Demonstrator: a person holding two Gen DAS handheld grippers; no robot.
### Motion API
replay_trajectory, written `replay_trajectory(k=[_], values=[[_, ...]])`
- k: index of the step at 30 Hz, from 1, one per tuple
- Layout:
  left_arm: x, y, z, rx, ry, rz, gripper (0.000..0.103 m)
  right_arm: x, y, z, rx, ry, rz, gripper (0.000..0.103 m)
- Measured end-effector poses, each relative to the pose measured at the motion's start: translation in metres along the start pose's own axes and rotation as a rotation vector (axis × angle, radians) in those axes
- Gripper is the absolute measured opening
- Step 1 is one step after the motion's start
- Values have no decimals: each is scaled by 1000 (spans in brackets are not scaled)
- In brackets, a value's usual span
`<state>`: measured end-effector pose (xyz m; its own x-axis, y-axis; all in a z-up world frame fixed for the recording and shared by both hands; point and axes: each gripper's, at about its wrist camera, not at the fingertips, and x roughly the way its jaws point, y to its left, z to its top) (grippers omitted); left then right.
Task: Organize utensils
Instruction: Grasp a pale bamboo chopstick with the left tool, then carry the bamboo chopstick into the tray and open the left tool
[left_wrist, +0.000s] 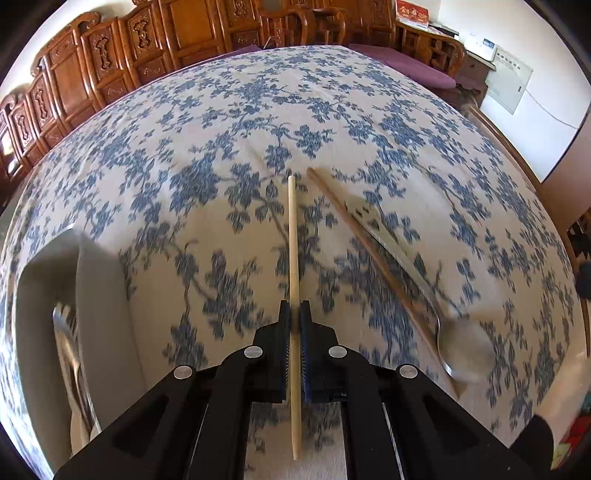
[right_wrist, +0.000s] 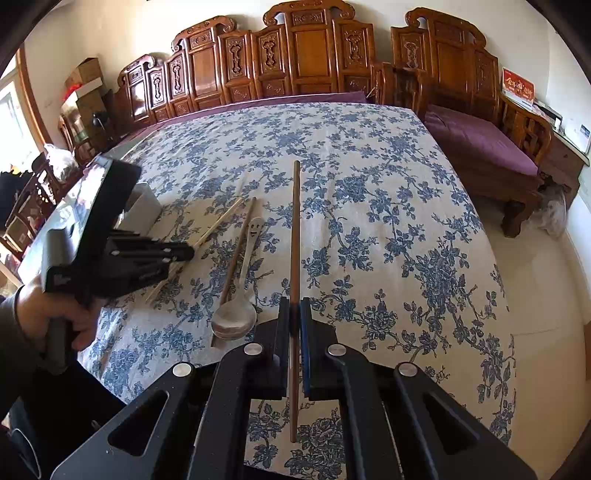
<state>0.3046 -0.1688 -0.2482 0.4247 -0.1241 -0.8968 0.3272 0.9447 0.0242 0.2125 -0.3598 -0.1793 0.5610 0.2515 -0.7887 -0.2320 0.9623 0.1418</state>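
left hand-held gripper (left_wrist: 294, 314) clamps pale round chopstick (left_wrist: 293, 236) | right hand-held gripper (right_wrist: 294, 314) clamps dark slim chopstick (right_wrist: 295, 236) | shiny steel spoon (right_wrist: 236, 314) on floral-cloth surface (right_wrist: 388, 221)

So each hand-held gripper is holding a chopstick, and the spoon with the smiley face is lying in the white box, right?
Not quite. The spoon isn't in the white box; the right wrist view shows it lying on the flowery tablecloth beside a brown chopstick. The rest is right: the left hand-held gripper holds a pale chopstick and the right hand-held gripper a dark chopstick.
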Motion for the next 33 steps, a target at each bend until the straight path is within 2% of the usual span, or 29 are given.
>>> replay_trajectory(k=[18,33], values=[[-119,30,-43,-64,-164,-7,4,-27,44,6,-86,-59,33,6],[-164,59,-64,-93,-210,39,4,-50,79,9,-145,-109,62,6]])
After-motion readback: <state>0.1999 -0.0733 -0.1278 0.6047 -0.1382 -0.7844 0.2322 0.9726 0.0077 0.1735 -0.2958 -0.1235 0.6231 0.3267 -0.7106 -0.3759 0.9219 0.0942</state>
